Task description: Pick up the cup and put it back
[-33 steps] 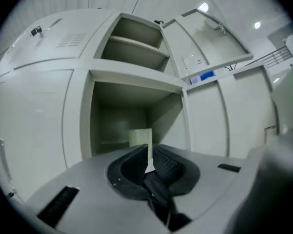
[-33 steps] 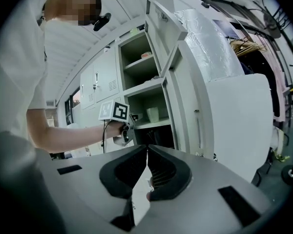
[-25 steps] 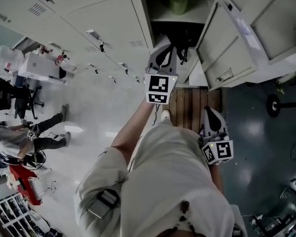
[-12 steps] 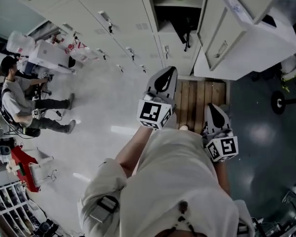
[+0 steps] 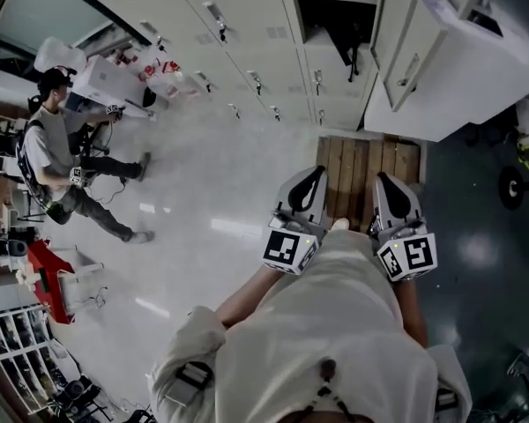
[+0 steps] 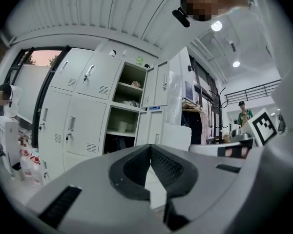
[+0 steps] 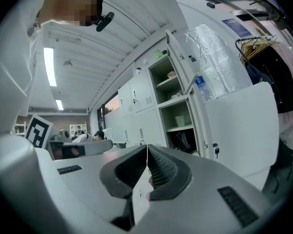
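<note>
A small white cup stands on the middle shelf of an open grey locker; the right gripper view shows the cup too. Both grippers are held level in front of my body, well back from the locker. My left gripper is shut with nothing between its pads. Beside it, over a wooden board, my right gripper is also shut and empty, and the right gripper view shows its pads meeting at the tip. A pale green thing sits on top of the locker.
The locker's door hangs open to the right, next to a white cabinet. A slatted wooden board lies on the floor before the locker. A person sits at a desk far left. Closed lockers line the wall.
Both grippers have drawn back from the open locker toward my body, the left one much further. They now sit side by side. The jaws stayed shut.
</note>
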Tool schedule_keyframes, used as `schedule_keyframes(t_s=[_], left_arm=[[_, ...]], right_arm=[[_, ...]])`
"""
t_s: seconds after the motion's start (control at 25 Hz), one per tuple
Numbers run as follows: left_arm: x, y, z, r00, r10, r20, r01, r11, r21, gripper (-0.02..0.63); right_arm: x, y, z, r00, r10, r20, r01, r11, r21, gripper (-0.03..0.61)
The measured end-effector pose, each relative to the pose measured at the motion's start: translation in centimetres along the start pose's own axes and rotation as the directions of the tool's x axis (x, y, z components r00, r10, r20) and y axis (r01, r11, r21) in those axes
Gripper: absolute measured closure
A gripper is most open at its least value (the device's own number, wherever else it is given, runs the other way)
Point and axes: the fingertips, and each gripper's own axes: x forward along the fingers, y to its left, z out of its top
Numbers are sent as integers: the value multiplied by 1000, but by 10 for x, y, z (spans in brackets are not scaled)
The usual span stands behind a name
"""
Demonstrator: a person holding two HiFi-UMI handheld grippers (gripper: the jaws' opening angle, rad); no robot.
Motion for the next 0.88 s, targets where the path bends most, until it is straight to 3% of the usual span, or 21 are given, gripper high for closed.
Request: schedule_keyframes(t_s=[0.16, 0.28, 0.44, 0.88], left_arm=[[-12, -3, -8, 1000, 0, -23, 0, 1000, 15, 606], [-13, 2, 0, 1000, 4, 5, -5, 999, 44, 606], [-16, 1, -1, 1000, 21, 17, -21, 999, 26, 606], [-15, -10, -12, 1000, -18, -10, 18, 999, 50, 604]], right_arm=[[0, 18, 2, 1000, 24, 10, -23, 1000, -17, 554], [2, 26, 4, 999, 40, 13, -40, 998, -40, 554], [1, 28, 0, 999, 47, 1, -47, 998, -45, 554], [9, 32, -9, 998, 57, -27, -58, 997, -55, 554]])
